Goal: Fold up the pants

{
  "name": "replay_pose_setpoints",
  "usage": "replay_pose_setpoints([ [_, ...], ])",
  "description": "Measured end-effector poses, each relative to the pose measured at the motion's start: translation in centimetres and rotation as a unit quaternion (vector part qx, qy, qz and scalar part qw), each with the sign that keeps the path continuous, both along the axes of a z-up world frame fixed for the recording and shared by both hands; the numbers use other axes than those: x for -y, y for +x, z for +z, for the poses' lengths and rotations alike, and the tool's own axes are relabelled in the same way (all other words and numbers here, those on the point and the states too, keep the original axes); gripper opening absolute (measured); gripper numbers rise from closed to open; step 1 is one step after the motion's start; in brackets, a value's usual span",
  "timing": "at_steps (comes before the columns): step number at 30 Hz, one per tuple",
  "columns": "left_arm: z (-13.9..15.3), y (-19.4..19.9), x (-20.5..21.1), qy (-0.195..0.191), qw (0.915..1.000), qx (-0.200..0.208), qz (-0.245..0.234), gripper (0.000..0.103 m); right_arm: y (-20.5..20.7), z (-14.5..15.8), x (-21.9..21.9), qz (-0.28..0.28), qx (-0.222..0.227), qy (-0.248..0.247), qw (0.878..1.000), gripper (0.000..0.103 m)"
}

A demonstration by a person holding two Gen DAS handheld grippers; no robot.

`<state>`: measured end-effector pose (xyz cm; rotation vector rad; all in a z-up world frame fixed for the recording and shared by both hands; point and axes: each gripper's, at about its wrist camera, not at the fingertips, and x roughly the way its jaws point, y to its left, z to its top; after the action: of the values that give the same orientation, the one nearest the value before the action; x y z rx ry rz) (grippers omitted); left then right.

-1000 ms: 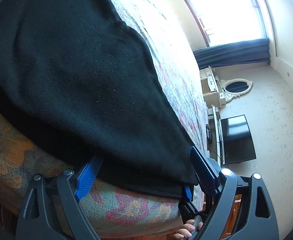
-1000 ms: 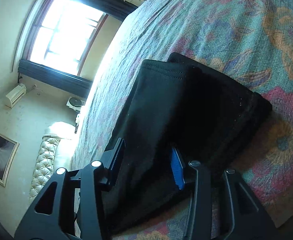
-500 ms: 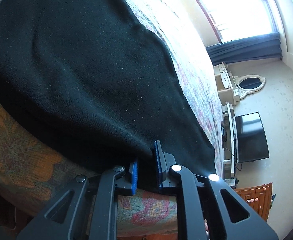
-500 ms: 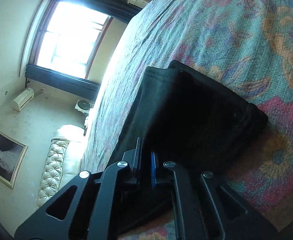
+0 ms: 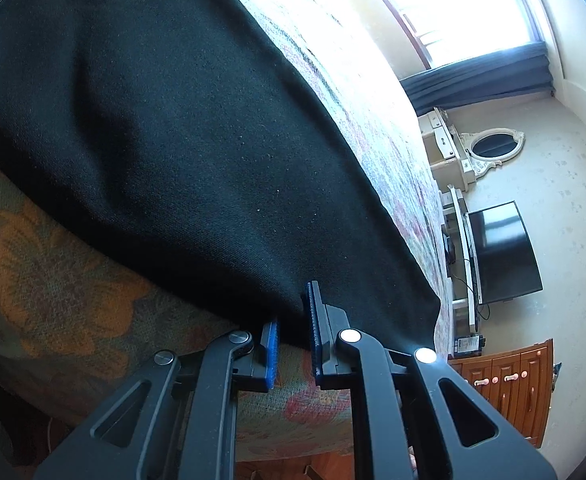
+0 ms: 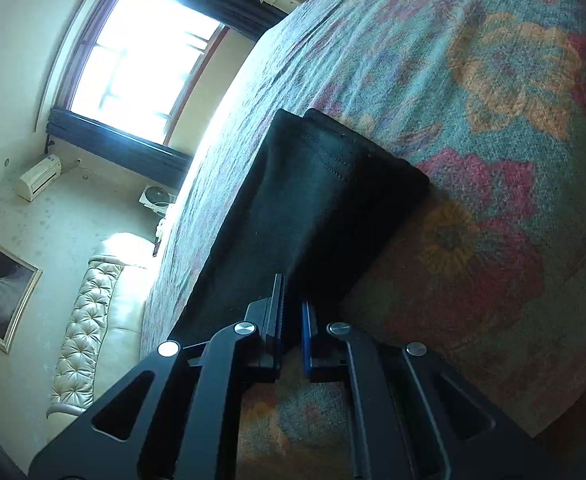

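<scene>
Black pants [image 5: 181,136] lie on a bed with a floral bedspread [image 5: 53,280]. My left gripper [image 5: 293,320] is shut on the near edge of the pants, its blue pads pinching the cloth close to the bed's edge. In the right wrist view the pants [image 6: 313,200] show as a narrow folded leg whose stitched hem points away from me. My right gripper [image 6: 292,304] is shut on the near edge of that leg. The cloth rises a little off the bedspread [image 6: 493,100] at both grips.
The bed's near edge runs just below both grippers. Beyond the bed are a bright window [image 5: 453,8], a television [image 5: 505,252] on a stand, a wooden dresser [image 5: 505,384], and a tufted headboard [image 6: 93,320] on the right wrist side.
Both grippers went from open around the pants' edge to shut on it. The pinched cloth has since lifted slightly, and the leg in the right wrist view looks narrower and drawn out.
</scene>
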<state>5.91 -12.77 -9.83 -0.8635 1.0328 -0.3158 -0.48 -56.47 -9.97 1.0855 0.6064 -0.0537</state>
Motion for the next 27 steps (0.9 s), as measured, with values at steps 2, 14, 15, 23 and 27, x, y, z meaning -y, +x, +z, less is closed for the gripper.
replay_pose_setpoints([
  [2,0.0,0.1,0.2,-0.001,1.0,-0.002,0.0,0.013,-0.2,0.1,0.2,-0.005,0.005,-0.001,1.0,0.007],
  [14,-0.3,0.0,0.3,-0.01,0.9998,0.003,-0.019,0.015,-1.5,-1.4,4.6,-0.07,0.03,0.078,0.994,0.025],
  [15,-0.3,0.0,0.3,-0.009,0.9998,0.002,-0.02,0.015,-1.6,-1.1,4.7,-0.074,0.023,0.065,0.995,0.007],
  [23,0.1,-0.1,0.4,-0.025,0.9975,-0.025,-0.061,0.02,-2.6,-1.6,5.2,-0.053,0.015,0.051,0.997,0.006],
  [27,0.3,-0.4,-0.4,-0.041,0.9946,-0.038,-0.087,0.034,-3.8,1.0,6.6,-0.066,0.004,0.011,0.998,0.067],
])
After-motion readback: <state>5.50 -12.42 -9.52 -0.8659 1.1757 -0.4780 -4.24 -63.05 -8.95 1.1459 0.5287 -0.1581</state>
